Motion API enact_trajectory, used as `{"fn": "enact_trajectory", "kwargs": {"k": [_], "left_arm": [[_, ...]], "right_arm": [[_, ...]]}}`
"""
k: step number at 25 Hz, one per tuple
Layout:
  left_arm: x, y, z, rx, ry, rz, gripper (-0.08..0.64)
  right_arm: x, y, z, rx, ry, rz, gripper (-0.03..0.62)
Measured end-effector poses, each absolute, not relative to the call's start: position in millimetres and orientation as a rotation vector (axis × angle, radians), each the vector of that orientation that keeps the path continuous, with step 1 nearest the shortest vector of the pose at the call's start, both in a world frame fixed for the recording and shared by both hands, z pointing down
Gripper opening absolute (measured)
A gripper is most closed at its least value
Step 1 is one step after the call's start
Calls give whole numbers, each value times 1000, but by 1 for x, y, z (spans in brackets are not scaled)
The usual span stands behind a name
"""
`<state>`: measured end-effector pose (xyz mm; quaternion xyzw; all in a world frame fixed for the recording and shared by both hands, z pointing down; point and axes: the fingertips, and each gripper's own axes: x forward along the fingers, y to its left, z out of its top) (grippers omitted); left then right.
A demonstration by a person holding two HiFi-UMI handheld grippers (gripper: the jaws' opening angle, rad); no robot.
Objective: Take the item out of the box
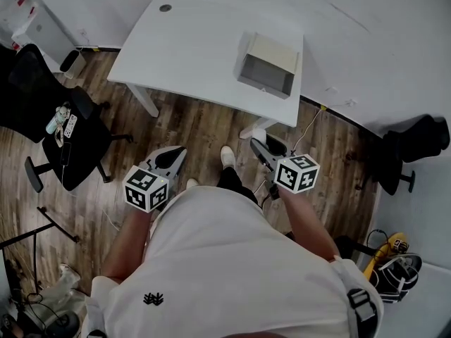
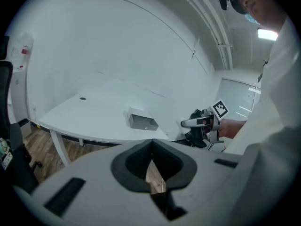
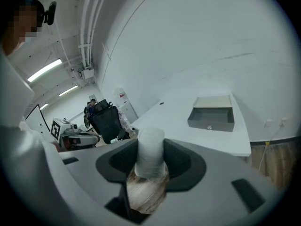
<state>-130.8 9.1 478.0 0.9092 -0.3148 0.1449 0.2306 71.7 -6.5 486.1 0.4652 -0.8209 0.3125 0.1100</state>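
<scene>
My right gripper [image 1: 257, 146] was clamped on the white roll [image 3: 149, 149], jaws partway apart around it, so I'd judge the item out. The box [image 1: 268, 65] sat open on the white table [image 1: 190, 41], upper middle of frame, and looked empty. My left gripper [image 2: 153, 160] was closed on nothing, probably a spare. The black chair [image 1: 67, 136] at left and the dark seat [image 1: 416, 146] at the right edge didn't block the table.
</scene>
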Motion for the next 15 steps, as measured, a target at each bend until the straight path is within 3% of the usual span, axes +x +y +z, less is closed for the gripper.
{"fn": "enact_trajectory", "kwargs": {"k": [15], "left_arm": [[-140, 17, 478, 2501, -874, 390, 6]], "right_arm": [[62, 1, 481, 1369, -2437, 898, 175]]}}
